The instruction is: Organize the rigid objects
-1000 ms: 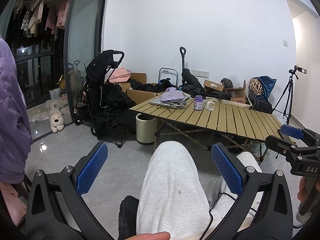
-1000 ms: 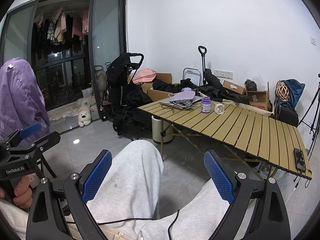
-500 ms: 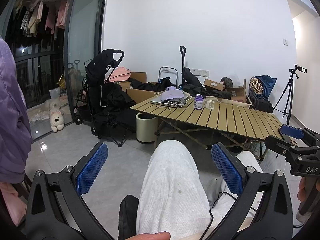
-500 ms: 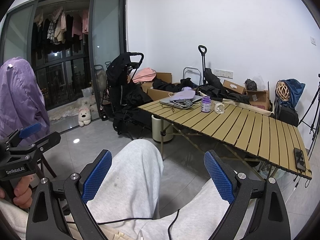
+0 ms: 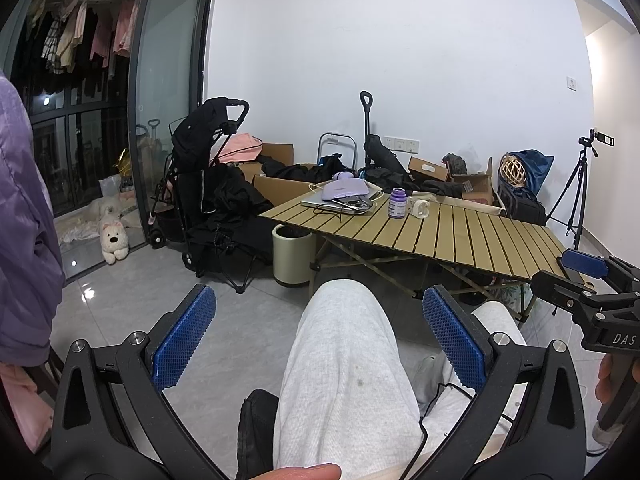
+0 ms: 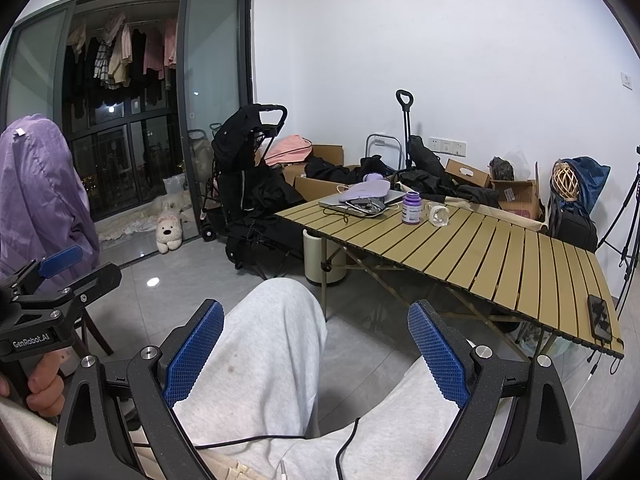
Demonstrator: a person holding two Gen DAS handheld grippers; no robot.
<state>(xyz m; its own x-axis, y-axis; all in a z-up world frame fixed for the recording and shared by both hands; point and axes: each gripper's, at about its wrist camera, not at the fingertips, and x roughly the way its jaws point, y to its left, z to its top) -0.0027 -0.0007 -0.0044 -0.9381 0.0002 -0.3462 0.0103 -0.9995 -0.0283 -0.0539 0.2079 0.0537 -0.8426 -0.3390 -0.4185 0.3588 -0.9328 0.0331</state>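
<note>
Slatted table [image 6: 480, 252], one purple bottle [image 6: 412, 208]

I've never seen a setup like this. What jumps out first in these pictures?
Up close, two open black grippers with blue pads, the left gripper and right gripper, hang over the seated person's grey-trousered knees. Beyond them stands a slatted wooden table bearing a purple bottle beside a laptop pile at its far end, and a phone at its near corner.

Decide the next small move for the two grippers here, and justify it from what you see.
Probably carry both toward the slatted table: the left gripper and right gripper hang open and empty over the lap, while the purple bottle stands far off.
</note>
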